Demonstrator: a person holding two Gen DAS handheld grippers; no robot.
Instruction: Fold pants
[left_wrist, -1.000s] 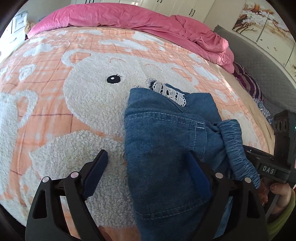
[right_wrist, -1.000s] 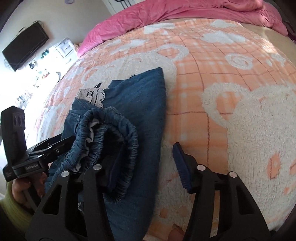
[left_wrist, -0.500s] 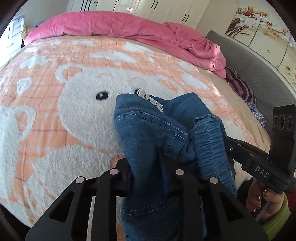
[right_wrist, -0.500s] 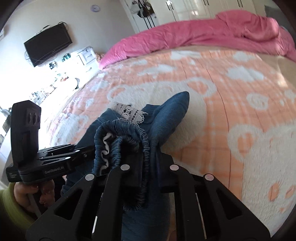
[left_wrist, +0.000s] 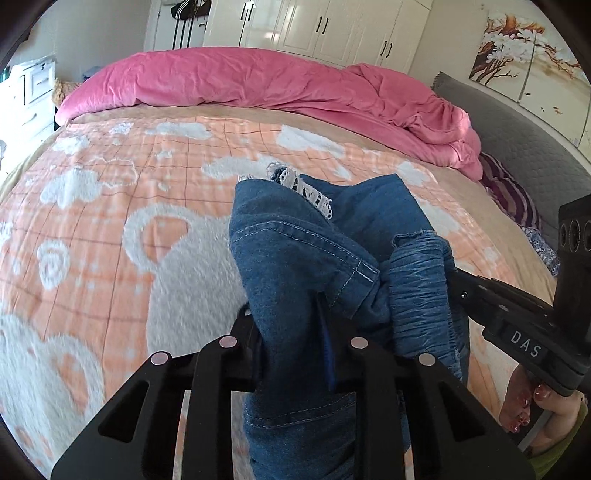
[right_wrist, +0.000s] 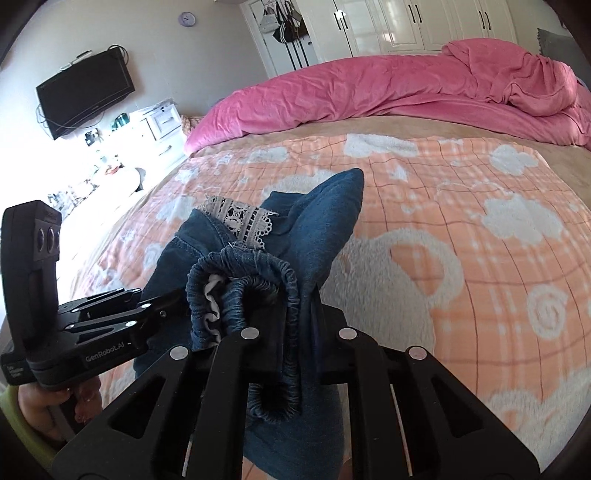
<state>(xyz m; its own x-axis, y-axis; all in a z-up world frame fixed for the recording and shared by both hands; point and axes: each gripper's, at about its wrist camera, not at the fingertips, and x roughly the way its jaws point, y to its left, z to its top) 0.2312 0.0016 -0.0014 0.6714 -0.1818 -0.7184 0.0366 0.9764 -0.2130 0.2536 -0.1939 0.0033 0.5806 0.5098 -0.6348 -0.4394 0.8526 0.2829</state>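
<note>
Both the left gripper (left_wrist: 291, 332) and right gripper (right_wrist: 295, 332) clamp the bunched blue denim pants (left_wrist: 295, 266), lifted over the near edge of the peach-and-white fleece-covered bed (left_wrist: 110, 221); open blanket stretches far.

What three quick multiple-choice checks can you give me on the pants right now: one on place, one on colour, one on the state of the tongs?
1. Where do the pants sit?
A. On the orange bear blanket
B. On the pink duvet
C. On the floor

2. What colour is the lace trim on the pants?
A. Pink
B. White
C. Black

3. How do the left tongs and right tongs stand?
A. Both open
B. One open, one shut
C. Both shut on the pants

Answers: 1 A, denim lies over the blanket with the duvet far behind; 2 B, pale lace shows against blue denim; 3 C, each wrist view shows fabric pinched between closed fingers.
</note>
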